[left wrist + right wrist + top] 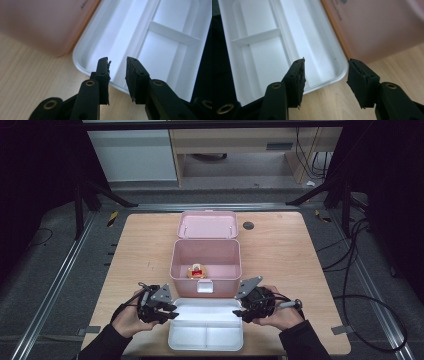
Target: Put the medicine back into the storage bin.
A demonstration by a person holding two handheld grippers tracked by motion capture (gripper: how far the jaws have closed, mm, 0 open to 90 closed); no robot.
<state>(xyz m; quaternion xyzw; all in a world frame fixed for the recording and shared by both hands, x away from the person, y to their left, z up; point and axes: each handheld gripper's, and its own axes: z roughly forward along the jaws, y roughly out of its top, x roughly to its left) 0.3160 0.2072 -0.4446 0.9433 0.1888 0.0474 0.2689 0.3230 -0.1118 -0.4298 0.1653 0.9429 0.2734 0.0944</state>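
Pink box (205,266): one, on the bench (280,255) with its lid (208,224) swung back; holds one small red-and-tan item (196,272), too small to identify.
White tray (206,325): one, divided into three compartments, just in front of the box.
Left claw (170,311): spread, astride the tray's left rim, pads not pressing.
Right claw (238,308): spread wider, astride the right rim, pinching nothing.

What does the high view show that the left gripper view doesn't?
High view alone: the pink box open, a small red and yellow item inside, its lid behind, and both grippers, left and right, at the white tray's ends. Left gripper view alone: its jaws straddling the tray's rim, not touching. Both: the white tray, pink box and table.
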